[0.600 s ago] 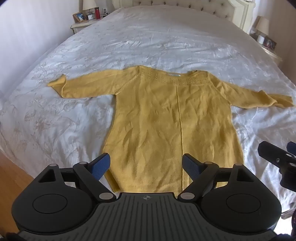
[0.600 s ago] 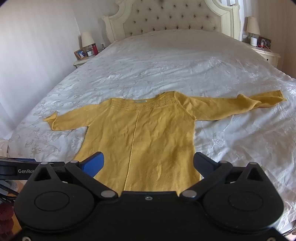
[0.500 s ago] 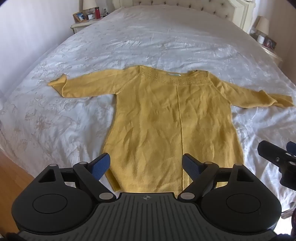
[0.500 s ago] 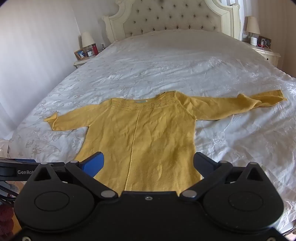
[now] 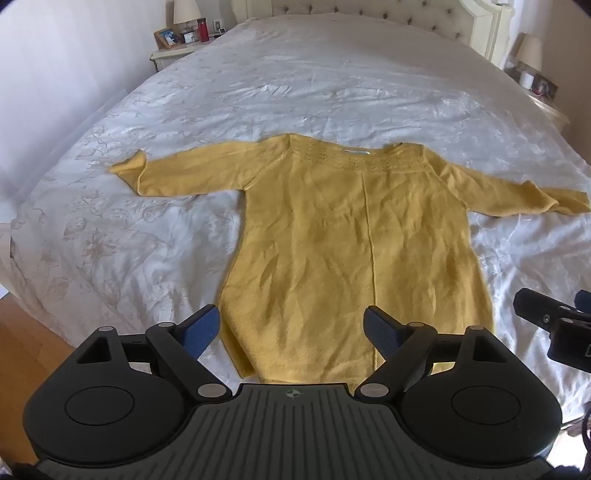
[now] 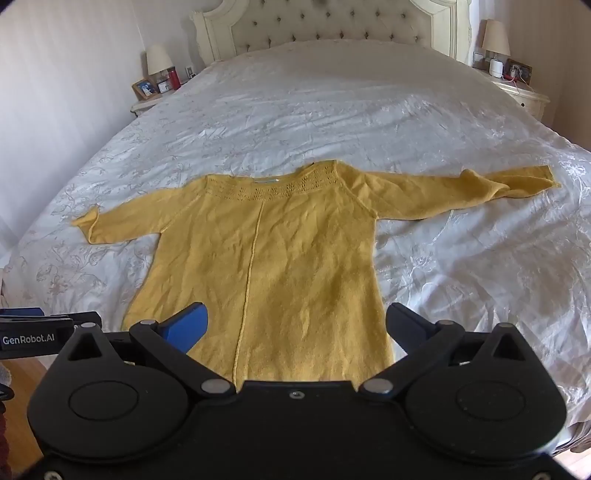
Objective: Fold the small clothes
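While you hold both tools over the foot of the bed [image 5: 332, 85], the yellow sweater [image 5: 354, 240] lies flat on the white bedspread [image 6: 461, 258], neckline [image 6: 273, 190] toward the tufted headboard [image 6: 332, 26], hem toward you. Both sleeves are spread out sideways; the left sleeve [image 5: 177, 177] ends in a turned-up cuff, the right sleeve [image 6: 461, 192] has a twist near its cuff. A raised seam [image 5: 369, 251] runs down the middle of the body. The fabric is lightly wrinkled, nothing folded yet.

Your left gripper [image 5: 291, 332] has its jaws spread wide, blue pads [image 5: 201, 328] apart, nothing between them; it hovers over the hem at the sweater's left half, and contact with the cloth can't be told. Your right gripper [image 6: 295, 328] is likewise wide apart and empty, above the hem at the right half. In the left wrist view the right gripper shows at the right edge [image 5: 546, 321]; in the right wrist view the left one shows at the left edge [image 6: 40, 332], marked GenRobot.AI.

Nightstands flank the bed: one [image 6: 147, 105] with a lamp [image 6: 158, 61], a photo frame [image 6: 144, 88] and a red bottle [image 6: 172, 77]; the other [image 6: 524, 98] with a lamp [image 6: 495, 38]. Wood floor [image 5: 26, 332] shows at lower left.
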{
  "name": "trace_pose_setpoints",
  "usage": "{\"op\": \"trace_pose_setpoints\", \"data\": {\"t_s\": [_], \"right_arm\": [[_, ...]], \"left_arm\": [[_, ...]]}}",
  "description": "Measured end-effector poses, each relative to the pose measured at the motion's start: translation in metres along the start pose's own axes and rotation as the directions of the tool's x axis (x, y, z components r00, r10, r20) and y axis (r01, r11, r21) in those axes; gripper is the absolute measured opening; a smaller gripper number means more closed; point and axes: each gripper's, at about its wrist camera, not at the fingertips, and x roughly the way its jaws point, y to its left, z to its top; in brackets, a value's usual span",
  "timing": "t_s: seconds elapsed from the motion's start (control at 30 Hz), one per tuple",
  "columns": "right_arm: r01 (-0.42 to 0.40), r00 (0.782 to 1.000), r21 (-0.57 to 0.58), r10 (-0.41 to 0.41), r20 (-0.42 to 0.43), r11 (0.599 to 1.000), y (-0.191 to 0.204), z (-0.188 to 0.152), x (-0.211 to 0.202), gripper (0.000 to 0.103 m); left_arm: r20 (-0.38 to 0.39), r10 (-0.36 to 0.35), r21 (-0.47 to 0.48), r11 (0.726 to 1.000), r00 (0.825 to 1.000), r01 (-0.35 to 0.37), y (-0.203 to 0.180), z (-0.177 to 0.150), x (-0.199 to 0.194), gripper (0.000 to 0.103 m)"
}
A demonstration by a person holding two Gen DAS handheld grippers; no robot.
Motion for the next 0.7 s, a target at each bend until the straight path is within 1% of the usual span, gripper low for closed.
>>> {"op": "trace_pose_setpoints", "data": {"t_s": [0.3,0.7], "right_arm": [[0.005,1.0,0.0,-0.005,-0.025,1.0,-0.001,-0.004,-0.001,0.102],[0.006,1.0,0.006,-0.006,-0.024,1.0,-0.003,-0.005,-0.002,0.102]], "left_arm": [[-0.005,0.012,-0.001,1.0,1.0,-0.012,0.0,-0.006,-0.003,0.085],[-0.025,0.013,-0.01,1.0,1.0,-0.013,0.0,-0.013,0.001,0.085]]}}
